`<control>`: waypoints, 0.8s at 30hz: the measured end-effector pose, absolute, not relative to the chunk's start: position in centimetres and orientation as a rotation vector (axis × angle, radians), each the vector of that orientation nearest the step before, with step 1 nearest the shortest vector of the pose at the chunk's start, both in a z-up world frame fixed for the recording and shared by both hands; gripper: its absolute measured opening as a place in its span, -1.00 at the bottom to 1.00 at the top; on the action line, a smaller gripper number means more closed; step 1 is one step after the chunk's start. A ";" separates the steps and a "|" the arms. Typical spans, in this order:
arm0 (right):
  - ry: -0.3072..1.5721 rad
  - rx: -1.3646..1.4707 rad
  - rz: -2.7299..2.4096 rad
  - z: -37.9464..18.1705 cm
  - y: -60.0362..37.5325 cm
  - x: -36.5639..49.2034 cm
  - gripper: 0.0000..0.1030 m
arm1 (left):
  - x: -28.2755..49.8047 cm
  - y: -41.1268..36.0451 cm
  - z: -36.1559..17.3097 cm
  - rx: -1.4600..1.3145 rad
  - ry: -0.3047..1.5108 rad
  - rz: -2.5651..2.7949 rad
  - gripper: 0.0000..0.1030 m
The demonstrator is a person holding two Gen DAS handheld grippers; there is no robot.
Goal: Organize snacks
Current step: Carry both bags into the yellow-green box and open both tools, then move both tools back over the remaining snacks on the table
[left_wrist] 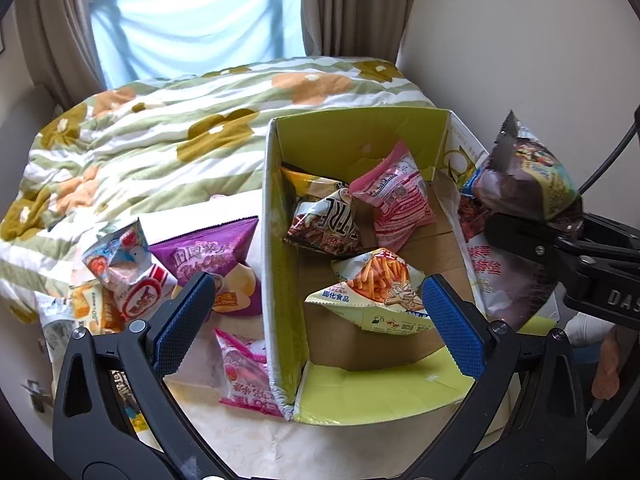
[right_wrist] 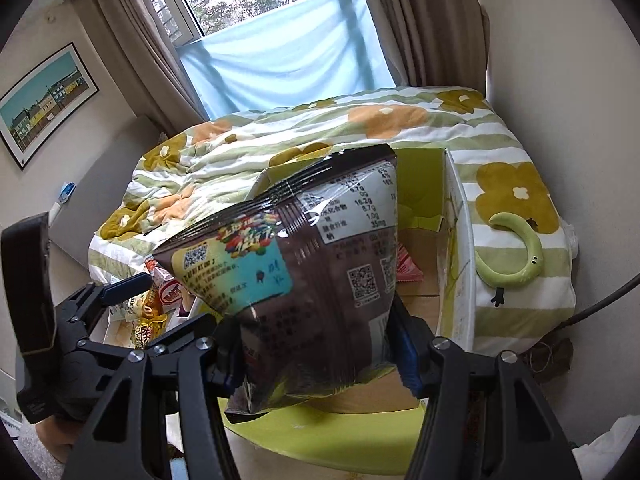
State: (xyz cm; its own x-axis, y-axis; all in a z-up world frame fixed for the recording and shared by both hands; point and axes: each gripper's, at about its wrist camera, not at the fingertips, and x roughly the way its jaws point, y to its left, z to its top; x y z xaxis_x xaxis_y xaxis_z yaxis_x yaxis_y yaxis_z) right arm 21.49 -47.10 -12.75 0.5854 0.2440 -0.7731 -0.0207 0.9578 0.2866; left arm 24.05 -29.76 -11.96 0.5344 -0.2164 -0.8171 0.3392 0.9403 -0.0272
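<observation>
Right gripper (right_wrist: 316, 360) clamps the brown snack bag (right_wrist: 304, 272) low across its belly; left gripper (left_wrist: 316, 312) stands released above the box (left_wrist: 276, 240). Bag appears light, crinkly, slippery; a seam hold is judged safer.

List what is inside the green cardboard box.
Inside the green cardboard box: a fries-print bag, a pink striped bag, a brown bag and a yellow bag partly under it. Anything beneath them is hidden.

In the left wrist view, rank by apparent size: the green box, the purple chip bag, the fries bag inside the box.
1. Green box, clearly largest.
2. and 3. Fries bag and purple chip bag look about alike; the purple bag is partly hidden by a finger, so no ranking.
</observation>
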 end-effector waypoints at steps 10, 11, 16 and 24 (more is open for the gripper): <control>1.062 0.291 0.108 -17.3 -47.0 24.9 0.17 | 24.6 -28.1 -13.0 0.164 0.993 -0.303 0.99; 1.060 0.296 0.098 -17.5 -47.0 24.9 0.38 | 24.7 -28.0 -13.2 0.164 0.996 -0.301 0.99; 0.980 0.336 0.077 -16.7 -47.3 23.3 0.99 | 24.7 -27.5 -13.7 0.139 1.008 -0.312 0.99; 0.967 0.307 0.057 -16.3 -47.6 22.2 0.99 | 24.3 -27.4 -13.4 0.126 1.003 -0.317 0.99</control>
State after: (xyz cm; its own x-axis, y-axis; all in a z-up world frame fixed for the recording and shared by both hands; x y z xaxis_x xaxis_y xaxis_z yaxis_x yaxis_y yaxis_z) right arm 22.16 -47.57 -16.34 0.5696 0.1837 -0.8012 0.0888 0.9553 0.2821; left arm 24.29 -27.37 -13.39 0.4967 -0.2034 -0.8438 0.3183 0.9471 -0.0410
